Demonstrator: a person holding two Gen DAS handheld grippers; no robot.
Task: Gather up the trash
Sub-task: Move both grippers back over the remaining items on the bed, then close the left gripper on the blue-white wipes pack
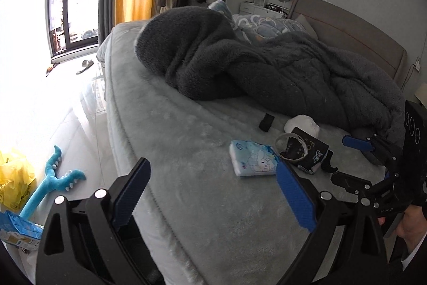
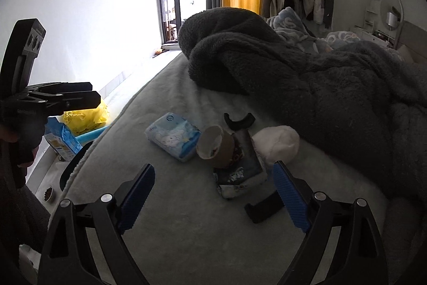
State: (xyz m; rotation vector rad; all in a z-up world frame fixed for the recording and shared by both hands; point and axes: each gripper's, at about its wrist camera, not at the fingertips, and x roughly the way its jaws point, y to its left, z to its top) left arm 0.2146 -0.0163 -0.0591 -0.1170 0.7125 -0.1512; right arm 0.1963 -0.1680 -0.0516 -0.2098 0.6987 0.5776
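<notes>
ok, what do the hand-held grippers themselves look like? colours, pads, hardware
Both match: the left hand-held gripper and right hand-held gripper have black plastic frames, silver round pivot bolts, and blue ribbed pads on the fingers. No cables visible. The holder's sleeve is dark.

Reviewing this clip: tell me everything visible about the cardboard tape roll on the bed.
The cardboard tape roll is a short brown cardboard tube with a whitish rim and a hollow centre, apparently nearly used up. It lies tipped over, its open end facing the camera's left, resting on the dark tissue pack and touching it. It sits on the grey bed cover, just right of the blue tissue pack and left of a white crumpled wad. Neither gripper touches it.
</notes>
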